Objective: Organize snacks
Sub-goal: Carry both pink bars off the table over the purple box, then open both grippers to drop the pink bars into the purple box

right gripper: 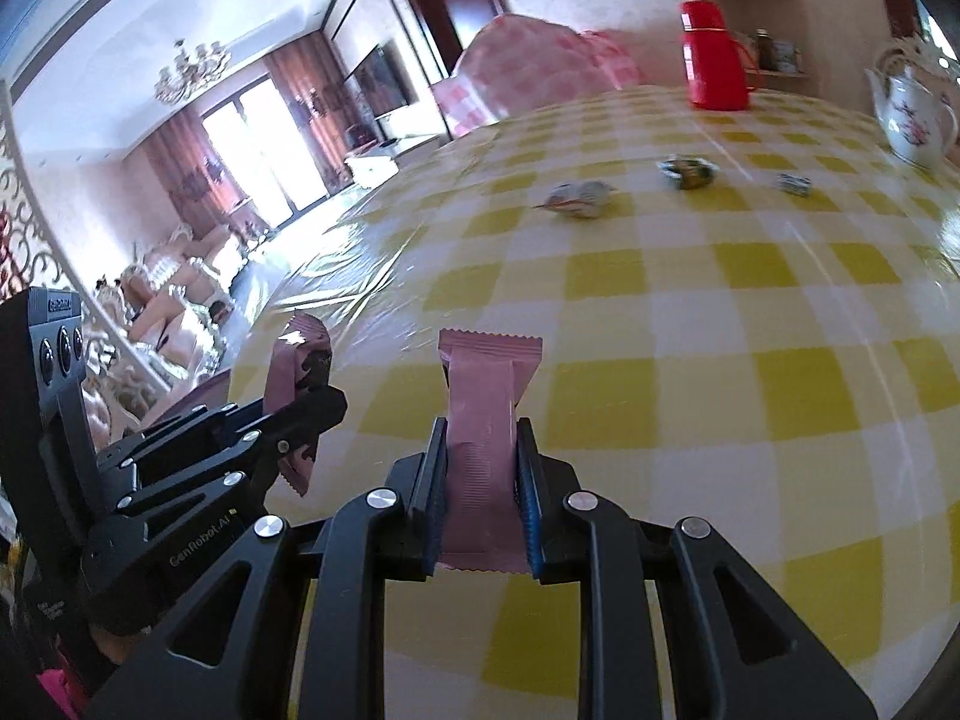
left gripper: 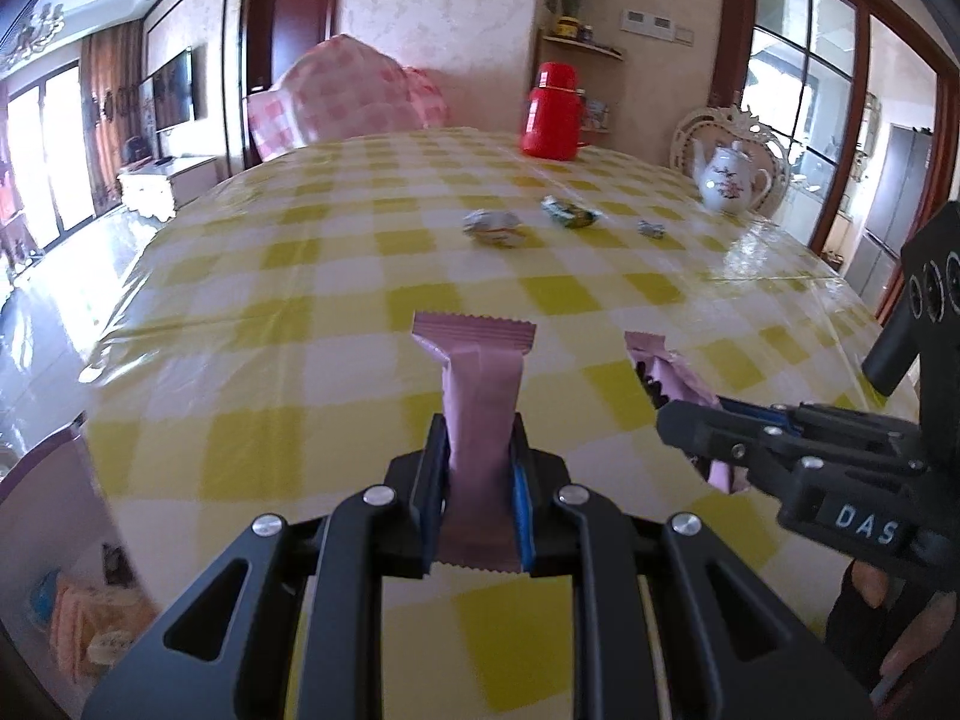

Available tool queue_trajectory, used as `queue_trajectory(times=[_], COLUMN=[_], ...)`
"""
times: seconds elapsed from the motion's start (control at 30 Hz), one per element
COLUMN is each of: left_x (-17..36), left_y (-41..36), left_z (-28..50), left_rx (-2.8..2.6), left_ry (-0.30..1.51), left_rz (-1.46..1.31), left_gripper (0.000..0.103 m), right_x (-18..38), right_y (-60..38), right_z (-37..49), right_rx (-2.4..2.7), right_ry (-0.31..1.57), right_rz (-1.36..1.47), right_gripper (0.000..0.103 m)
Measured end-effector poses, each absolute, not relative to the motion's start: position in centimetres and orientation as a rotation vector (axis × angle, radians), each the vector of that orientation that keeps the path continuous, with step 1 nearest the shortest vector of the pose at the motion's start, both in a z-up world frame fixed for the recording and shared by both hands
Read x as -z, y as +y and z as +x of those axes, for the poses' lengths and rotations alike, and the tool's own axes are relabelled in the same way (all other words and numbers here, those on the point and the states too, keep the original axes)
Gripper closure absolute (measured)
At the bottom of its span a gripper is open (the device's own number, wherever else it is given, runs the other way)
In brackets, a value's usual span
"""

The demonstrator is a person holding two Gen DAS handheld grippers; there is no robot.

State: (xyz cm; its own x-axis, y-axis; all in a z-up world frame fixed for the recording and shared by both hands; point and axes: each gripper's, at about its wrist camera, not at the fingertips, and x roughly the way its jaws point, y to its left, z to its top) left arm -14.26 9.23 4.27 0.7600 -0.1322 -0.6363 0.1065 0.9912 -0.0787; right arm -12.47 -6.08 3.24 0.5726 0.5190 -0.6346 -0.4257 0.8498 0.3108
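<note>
Since the left wrist cam comes first: left gripper [left gripper: 478,438] clamped tight on a pink snack packet [left gripper: 474,372], blue pads squeezing both sides, crimped top edge sticking up past the fingertips, bottom edge poking out behind. Held up above the yellow-checked tablecloth [left gripper: 288,276], not resting on it. Over on the right side of frame, right gripper [left gripper: 678,420] side-on, pinching a second pink packet [left gripper: 660,360], looks the same kind, also off the table. A bit of a hand [left gripper: 900,660] down in the bottom right corner. Further back on the cloth, three small wrapped candies in a loose row: white wrapped candy [left gripper: 493,227], green wrapped candy [left gripper: 570,213], small blue-white candy [left gripper: 652,230], all apart from each other. Behind those, a red thermos [left gripper: 552,111] and a white floral teapot [left gripper: 732,177] near the far edge. Bit blurry overall.

Now the right wrist cam: same deal mirrored. Right gripper [right gripper: 482,438] pressed together on its pink packet [right gripper: 487,384], upright between the pads, above the checks. Left gripper [right gripper: 318,402] at the left edge with the other packet [right gripper: 300,360] pinched, tilted. Same three candies up ahead: white [right gripper: 579,199], green [right gripper: 687,171], blue-white [right gripper: 795,183]. Thermos [right gripper: 714,60] and teapot [right gripper: 915,114] at the back right.
</note>
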Motion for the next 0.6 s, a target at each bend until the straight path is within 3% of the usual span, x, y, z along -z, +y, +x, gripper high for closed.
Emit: queue_trajectory(times=[0.6], left_x=[-6.2], left_y=[27.5], left_z=[-20.1], left_rx=[-0.219], left_ry=[0.712], left_rz=[-0.053], left_gripper=[0.084], right_x=[-3.5], right_y=[12.6], right_z=[-20.5], right_rx=[-0.901], right_ry=[0.78], right_rz=[-0.182], right_gripper=[0.082])
